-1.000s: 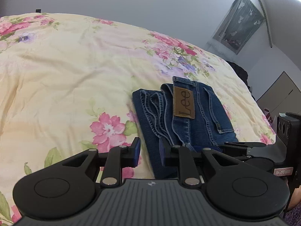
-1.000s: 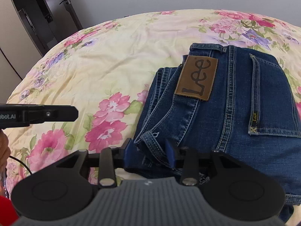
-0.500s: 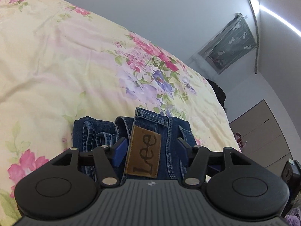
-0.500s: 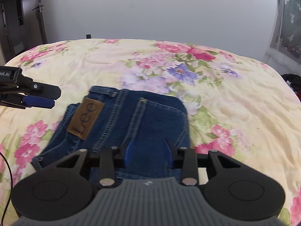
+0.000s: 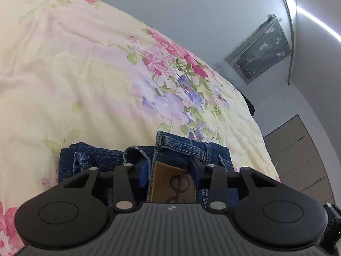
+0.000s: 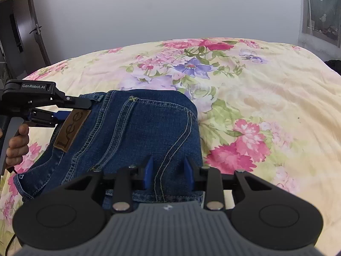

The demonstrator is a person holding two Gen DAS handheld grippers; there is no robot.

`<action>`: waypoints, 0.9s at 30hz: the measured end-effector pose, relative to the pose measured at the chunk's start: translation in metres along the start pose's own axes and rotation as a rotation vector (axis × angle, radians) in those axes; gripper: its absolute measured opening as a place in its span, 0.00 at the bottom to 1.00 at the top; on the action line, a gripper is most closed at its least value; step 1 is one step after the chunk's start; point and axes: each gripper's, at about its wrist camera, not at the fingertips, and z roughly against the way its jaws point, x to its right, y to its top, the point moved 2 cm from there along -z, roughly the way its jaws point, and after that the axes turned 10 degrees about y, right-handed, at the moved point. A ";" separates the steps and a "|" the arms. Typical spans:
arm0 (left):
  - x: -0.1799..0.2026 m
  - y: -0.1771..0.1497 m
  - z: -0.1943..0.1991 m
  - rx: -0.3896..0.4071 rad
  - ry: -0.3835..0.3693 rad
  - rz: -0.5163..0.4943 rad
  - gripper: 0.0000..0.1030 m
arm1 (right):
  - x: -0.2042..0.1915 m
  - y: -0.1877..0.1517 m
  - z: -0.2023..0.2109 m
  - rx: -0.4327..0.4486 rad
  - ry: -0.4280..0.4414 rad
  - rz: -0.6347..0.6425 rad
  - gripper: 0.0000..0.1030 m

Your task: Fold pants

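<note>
With the left tongs and right tongs both spread wide over the folded jeans on the bed, closing on only the top layer would likely drag the stack apart.

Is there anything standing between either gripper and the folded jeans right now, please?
Nothing visible does. The left gripper has its fingers open on either side of the waistband's leather patch, and the right gripper sits open over the jeans on the floral bedspread.
</note>
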 end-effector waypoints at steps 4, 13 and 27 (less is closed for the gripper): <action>0.029 0.003 0.042 0.090 0.048 -0.138 0.10 | -0.005 0.005 0.011 0.006 0.018 -0.004 0.28; -0.006 -0.006 0.055 0.068 0.183 -0.188 0.10 | -0.025 0.000 0.019 -0.010 0.062 0.038 0.14; -0.025 -0.020 0.024 0.036 0.223 -0.236 0.13 | -0.023 -0.019 -0.036 -0.172 0.074 0.009 0.13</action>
